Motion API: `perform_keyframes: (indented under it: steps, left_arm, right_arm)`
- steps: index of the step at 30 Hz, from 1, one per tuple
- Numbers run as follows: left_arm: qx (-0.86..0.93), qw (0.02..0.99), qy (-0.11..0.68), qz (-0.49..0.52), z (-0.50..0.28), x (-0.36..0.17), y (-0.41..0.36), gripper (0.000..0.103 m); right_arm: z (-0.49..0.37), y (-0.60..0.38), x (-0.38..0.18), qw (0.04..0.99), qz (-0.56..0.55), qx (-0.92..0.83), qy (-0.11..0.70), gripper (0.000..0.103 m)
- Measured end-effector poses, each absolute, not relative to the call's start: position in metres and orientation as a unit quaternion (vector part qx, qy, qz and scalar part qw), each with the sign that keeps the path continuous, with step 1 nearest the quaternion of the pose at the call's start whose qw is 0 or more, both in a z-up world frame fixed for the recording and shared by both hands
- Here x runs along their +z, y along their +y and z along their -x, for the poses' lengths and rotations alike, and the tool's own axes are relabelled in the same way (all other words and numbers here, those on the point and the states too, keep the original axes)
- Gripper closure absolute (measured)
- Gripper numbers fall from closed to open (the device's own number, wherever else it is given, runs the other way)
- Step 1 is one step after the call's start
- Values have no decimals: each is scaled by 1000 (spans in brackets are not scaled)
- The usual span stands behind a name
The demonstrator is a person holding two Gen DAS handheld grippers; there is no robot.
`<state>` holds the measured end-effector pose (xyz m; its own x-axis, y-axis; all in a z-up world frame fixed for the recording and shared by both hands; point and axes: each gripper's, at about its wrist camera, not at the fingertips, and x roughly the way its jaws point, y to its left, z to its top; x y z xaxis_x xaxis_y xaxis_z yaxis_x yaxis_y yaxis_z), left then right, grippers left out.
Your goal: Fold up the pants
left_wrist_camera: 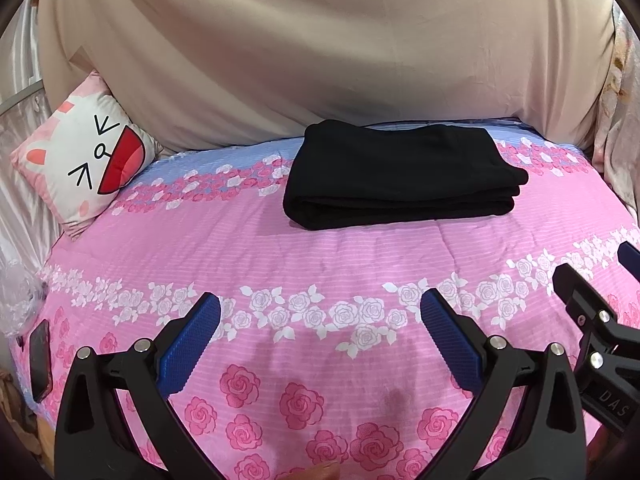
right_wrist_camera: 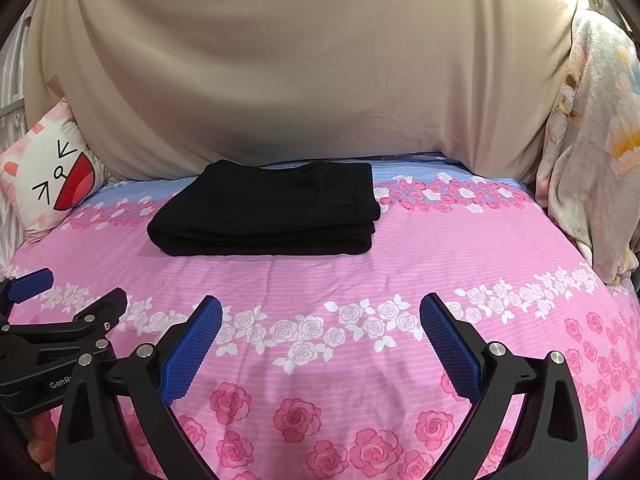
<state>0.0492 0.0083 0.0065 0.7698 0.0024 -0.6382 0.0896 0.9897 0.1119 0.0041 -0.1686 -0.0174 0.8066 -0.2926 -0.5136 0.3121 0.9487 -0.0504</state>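
The black pants (left_wrist_camera: pixel 404 176) lie folded into a compact stack of layers on the far part of the bed (left_wrist_camera: pixel 320 248), on a pink bedspread printed with bands of white and pink roses, where the pink gives way to a blue strip at the back. The stack is flat, its folded edges facing the cameras and its far edge close to the beige sheet (left_wrist_camera: pixel 320 60) that hangs behind the bed. Both tongs are over the near part of the bed, well apart from the pants and touching no cloth. The left tongs (left_wrist_camera: pixel 320 320) stand wide, their blue ribbed pads (left_wrist_camera: pixel 188 344) spread with only bedspread between them. The right tongs (right_wrist_camera: pixel 320 322) are wide too, nothing held between the blue pads (right_wrist_camera: pixel 450 344). Each pair shows at the edge of the other's view: the right tongs come in at the right edge of the left wrist view, and the left ones sit at the left edge of the right wrist view, so the two are side by side. A cartoon-face cushion (left_wrist_camera: pixel 86 160) leans at the far left corner of the bed. A dark phone (left_wrist_camera: pixel 40 364) lies at the near left edge of the bedspread. A pale floral blanket (right_wrist_camera: pixel 592 168) is bunched at the right side of the bed.
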Motion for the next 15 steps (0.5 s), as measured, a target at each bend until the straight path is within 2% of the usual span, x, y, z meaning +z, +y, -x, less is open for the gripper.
perform_keyframes:
  steps: [15]
  left_arm:
    - [-29, 936, 346, -59, -52, 5, 14, 5]
  right_arm:
    - [-13, -159, -21, 947, -13, -162, 279, 5]
